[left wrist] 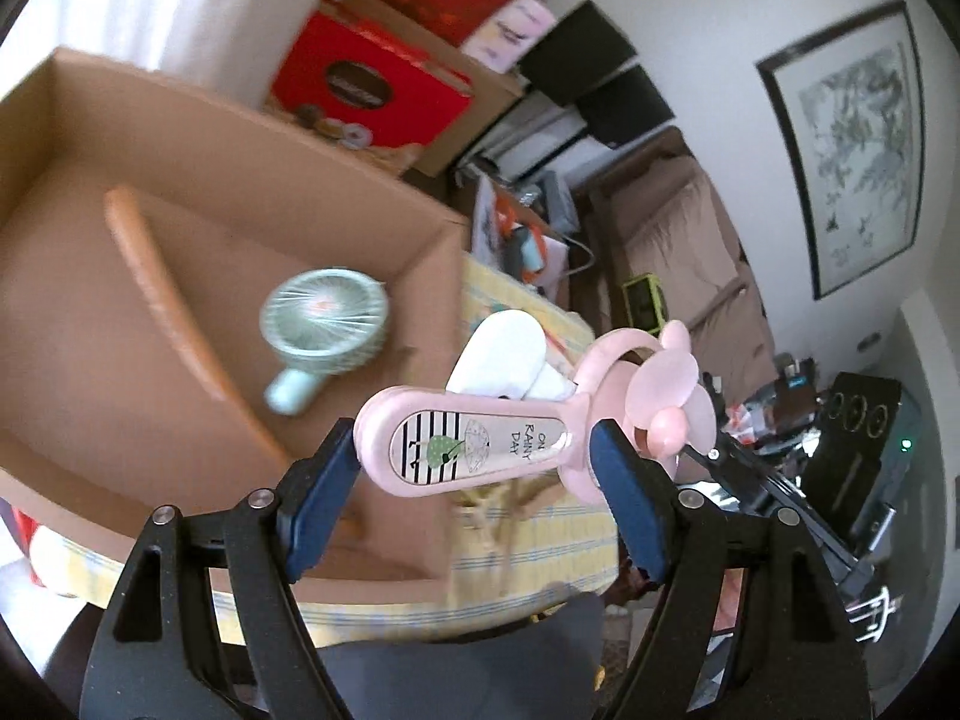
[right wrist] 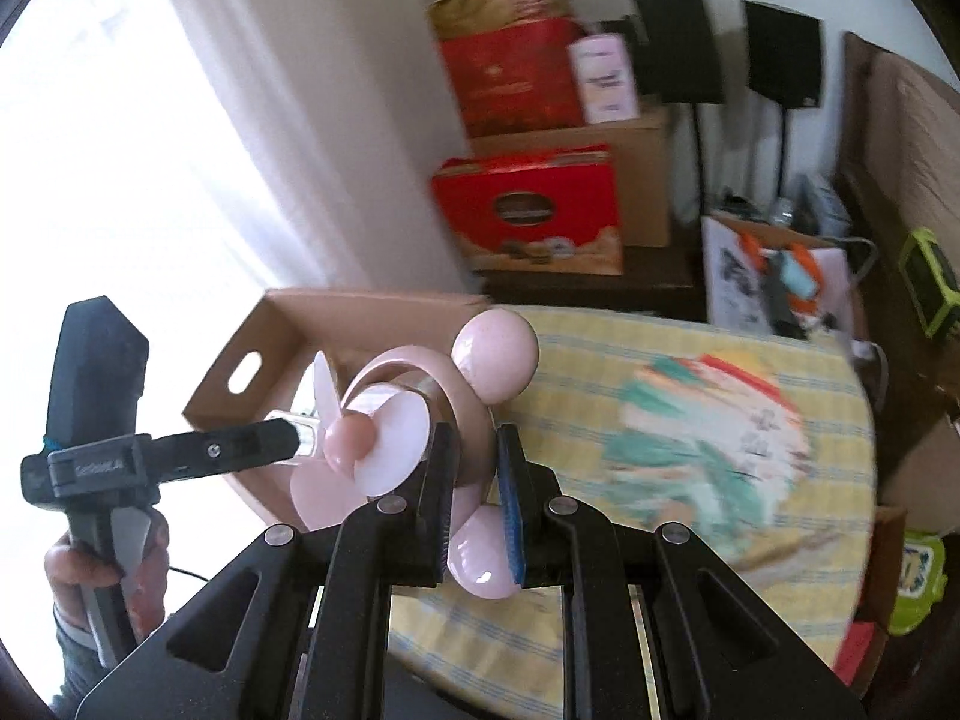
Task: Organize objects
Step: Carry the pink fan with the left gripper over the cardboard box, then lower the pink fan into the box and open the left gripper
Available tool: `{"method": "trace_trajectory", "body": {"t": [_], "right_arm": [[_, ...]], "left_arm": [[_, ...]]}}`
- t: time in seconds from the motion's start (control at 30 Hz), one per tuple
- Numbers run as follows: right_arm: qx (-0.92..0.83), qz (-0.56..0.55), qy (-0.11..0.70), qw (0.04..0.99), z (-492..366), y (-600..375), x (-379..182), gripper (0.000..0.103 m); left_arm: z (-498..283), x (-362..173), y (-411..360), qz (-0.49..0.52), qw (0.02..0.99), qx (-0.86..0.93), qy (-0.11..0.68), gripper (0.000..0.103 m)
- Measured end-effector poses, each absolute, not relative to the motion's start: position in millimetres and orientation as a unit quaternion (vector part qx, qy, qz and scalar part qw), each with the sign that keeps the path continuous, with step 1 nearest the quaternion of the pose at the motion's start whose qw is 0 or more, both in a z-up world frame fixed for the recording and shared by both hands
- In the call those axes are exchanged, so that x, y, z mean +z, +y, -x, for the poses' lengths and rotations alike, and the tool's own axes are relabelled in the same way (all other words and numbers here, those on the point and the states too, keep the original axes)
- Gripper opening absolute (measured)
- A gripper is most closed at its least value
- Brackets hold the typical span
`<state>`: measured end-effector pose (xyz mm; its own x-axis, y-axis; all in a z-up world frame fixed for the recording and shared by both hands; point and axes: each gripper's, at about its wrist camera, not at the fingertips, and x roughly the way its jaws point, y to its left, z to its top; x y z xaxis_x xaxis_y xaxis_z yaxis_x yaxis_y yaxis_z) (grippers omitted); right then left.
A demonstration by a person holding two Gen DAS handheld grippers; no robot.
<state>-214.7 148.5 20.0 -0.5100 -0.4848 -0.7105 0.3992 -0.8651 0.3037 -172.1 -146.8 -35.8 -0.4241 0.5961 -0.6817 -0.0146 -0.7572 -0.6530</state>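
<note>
A pink hand fan (left wrist: 474, 447) with a "On Rainy Day" label is held in the air between both grippers. My left gripper (left wrist: 474, 468) is shut on its handle. My right gripper (right wrist: 474, 462) is shut on the pink ring around its blades (right wrist: 384, 438). The fan hangs beside the open cardboard box (left wrist: 180, 180), above the table edge. Inside the box lie a mint green hand fan (left wrist: 321, 324) and an orange curved strip (left wrist: 162, 294). The left gripper's body also shows in the right wrist view (right wrist: 96, 456), held by a hand.
The box (right wrist: 270, 354) stands on a round table with a yellow checked cloth (right wrist: 690, 420). A white object (left wrist: 498, 354) lies on the table by the box. Red and cardboard boxes (right wrist: 528, 210) are stacked behind. A brown sofa (left wrist: 678, 240) and speakers (right wrist: 678, 48) stand beyond.
</note>
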Motion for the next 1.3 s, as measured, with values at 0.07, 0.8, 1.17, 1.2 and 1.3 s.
{"method": "trace_trajectory", "body": {"t": [0.07,0.8,1.17,1.2,1.3], "right_arm": [[-0.863,-0.429,-0.04,0.264,215.4,119.7,13.9,0.015],[-0.811,-0.513,0.074,0.272,211.2,-5.8,-68.8,0.014],[-0.79,-0.53,0.152,0.268,196.2,-10.0,-64.7,0.021],[-0.791,-0.528,0.151,0.268,195.0,-8.8,-61.3,0.027],[-0.797,-0.522,0.138,0.27,193.6,-2.1,-48.8,0.037]], "left_arm": [[174.4,-48.0,-170.8,0.503,0.188,0.785,-0.309,0.077],[206.5,-110.3,-225.2,0.573,0.1,0.782,-0.224,0.078],[219.5,-130.3,-210.5,0.606,0.082,0.758,-0.225,0.079],[220.0,-132.3,-210.8,0.609,0.079,0.758,-0.221,0.079],[221.9,-139.1,-204.4,0.62,0.072,0.753,-0.208,0.078]]}}
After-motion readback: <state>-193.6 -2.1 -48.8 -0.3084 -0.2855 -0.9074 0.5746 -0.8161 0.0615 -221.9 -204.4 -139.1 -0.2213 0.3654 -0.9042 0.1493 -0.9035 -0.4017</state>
